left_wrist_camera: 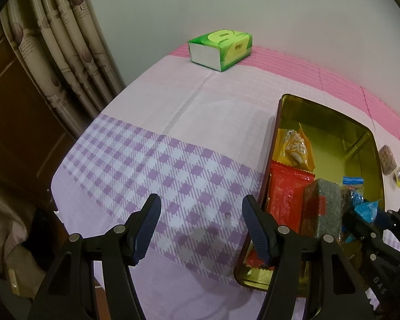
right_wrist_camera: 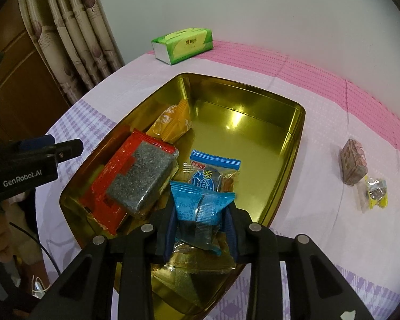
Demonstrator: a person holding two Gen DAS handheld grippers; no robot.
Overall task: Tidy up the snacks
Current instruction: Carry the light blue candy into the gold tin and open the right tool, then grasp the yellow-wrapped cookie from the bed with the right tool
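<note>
A gold tin box [right_wrist_camera: 293,144] lies open on the table and shows in the left wrist view [left_wrist_camera: 370,144] at the right. In it are a yellow snack packet [right_wrist_camera: 173,122], a red packet [right_wrist_camera: 106,181], a dark grey seed bar [right_wrist_camera: 144,178] and a blue packet [right_wrist_camera: 213,170]. My right gripper [right_wrist_camera: 201,213] is shut on a second blue snack packet [right_wrist_camera: 200,205] above the box's near end. My left gripper [left_wrist_camera: 201,226] is open and empty over the checked cloth left of the box. A brown snack block [right_wrist_camera: 353,161] and a small yellow-edged packet [right_wrist_camera: 376,193] lie on the cloth right of the box.
A green tissue pack [right_wrist_camera: 182,44] sits at the table's far edge by the wall. Curtains [left_wrist_camera: 66,53] and a wooden door [left_wrist_camera: 16,122] are at the left. The table edge [left_wrist_camera: 58,186] drops off at the left. The cloth is pink and purple-checked.
</note>
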